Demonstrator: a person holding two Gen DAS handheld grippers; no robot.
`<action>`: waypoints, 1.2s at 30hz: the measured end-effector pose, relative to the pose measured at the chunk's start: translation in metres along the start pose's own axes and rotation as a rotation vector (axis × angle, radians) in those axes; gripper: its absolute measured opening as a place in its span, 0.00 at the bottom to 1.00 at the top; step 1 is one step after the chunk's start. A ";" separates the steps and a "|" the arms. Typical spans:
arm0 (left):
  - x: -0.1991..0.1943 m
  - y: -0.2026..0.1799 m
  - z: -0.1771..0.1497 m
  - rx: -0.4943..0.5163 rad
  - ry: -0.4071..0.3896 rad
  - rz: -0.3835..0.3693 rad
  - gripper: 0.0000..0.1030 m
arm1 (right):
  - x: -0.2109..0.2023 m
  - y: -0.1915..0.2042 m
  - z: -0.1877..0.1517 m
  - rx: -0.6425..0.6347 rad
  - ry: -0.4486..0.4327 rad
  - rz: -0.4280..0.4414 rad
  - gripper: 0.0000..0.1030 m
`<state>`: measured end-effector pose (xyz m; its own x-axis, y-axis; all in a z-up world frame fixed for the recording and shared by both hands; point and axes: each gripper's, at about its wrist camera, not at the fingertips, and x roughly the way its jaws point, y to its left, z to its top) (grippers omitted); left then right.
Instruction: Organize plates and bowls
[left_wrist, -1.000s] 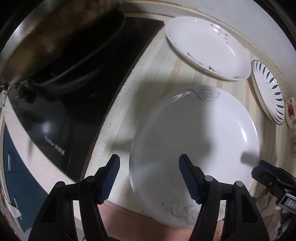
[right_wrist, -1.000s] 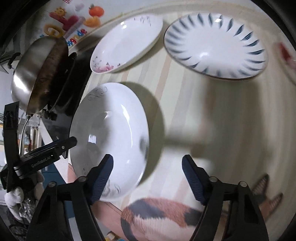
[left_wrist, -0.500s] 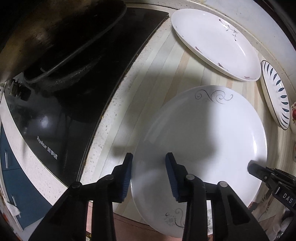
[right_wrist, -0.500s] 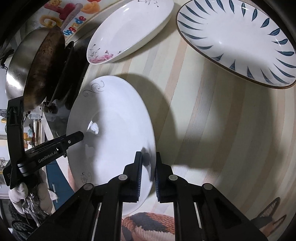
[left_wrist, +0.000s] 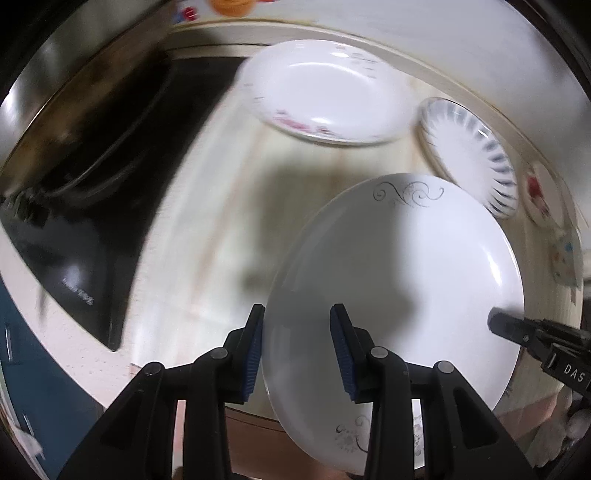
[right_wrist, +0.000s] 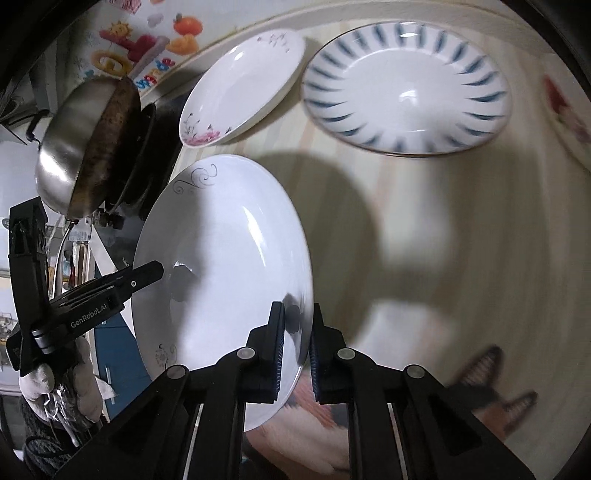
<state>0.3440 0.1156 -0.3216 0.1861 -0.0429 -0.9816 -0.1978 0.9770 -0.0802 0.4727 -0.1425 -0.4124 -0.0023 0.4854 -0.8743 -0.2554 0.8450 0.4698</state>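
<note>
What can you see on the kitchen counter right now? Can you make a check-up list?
Surface: striped counter, bare in the middle.
Job's things: scroll plate lifted and tilted; pink-flower plate and blue-petal plate lie flat at the back.
Clutter: steel pan on the black stove.
Tongs: left tongs and right tongs each clamp a rim of the scroll plate.
Cables: nothing seen.
Surroundings: fruit stickers on the wall.

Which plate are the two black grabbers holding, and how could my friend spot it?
Start at the black stove with the steel pan. On the striped counter beside it are several plates. Yours is the nearest, the white plate: grey swirls on its rim, no pink flowers or blue dashes.
</note>
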 end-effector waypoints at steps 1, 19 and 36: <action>-0.002 -0.010 -0.002 0.015 0.000 -0.009 0.32 | -0.009 -0.006 -0.006 0.003 -0.010 -0.010 0.13; 0.035 -0.124 -0.011 0.206 0.060 -0.045 0.32 | -0.057 -0.117 -0.088 0.206 -0.088 -0.055 0.13; 0.060 -0.155 -0.015 0.246 0.070 0.031 0.32 | -0.046 -0.136 -0.085 0.219 -0.089 -0.048 0.13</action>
<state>0.3717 -0.0418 -0.3710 0.1146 -0.0182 -0.9932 0.0396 0.9991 -0.0137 0.4257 -0.2989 -0.4467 0.0926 0.4530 -0.8867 -0.0372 0.8915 0.4515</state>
